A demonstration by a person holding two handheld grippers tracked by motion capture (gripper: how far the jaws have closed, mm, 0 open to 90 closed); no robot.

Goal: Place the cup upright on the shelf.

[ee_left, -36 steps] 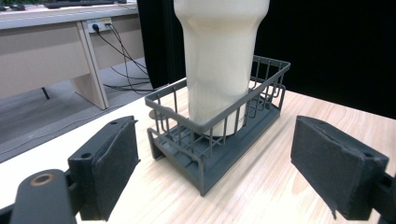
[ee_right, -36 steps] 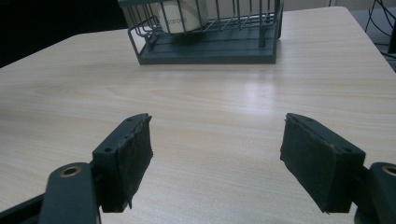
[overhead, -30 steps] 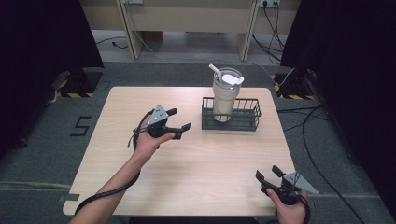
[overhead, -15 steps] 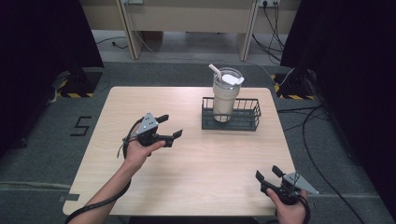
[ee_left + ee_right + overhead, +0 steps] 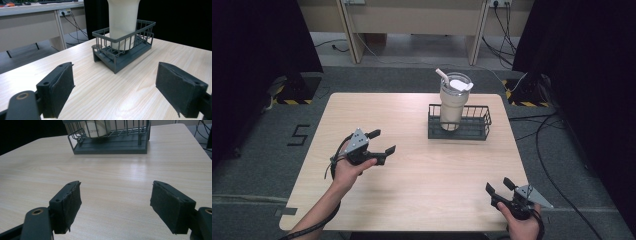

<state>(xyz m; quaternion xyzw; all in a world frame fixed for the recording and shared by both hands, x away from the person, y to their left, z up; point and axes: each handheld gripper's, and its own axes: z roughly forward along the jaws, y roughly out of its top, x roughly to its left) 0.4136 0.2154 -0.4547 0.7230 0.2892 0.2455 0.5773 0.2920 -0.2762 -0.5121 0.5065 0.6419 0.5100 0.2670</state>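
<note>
Both jaws spread wide, left tool (image 5: 379, 142) and right tool (image 5: 500, 188) hover empty over the bench (image 5: 412, 200), so line up square on the cup (image 5: 453, 102) standing in the wire basket (image 5: 459, 131) before closing

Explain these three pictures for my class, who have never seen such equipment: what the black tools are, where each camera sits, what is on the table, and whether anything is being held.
No robot is here: a person holds a hand-operated gripper in each hand. The high view looks down on a wooden table, with the left gripper at its left and the right gripper near the front right corner. The other two pictures come from cameras riding on each gripper, looking along its two black padded jaws toward the table. On the table stands a dark wire basket, and inside it a pale tumbler with a lid and a straw. Both grippers are open and hold nothing.
</note>
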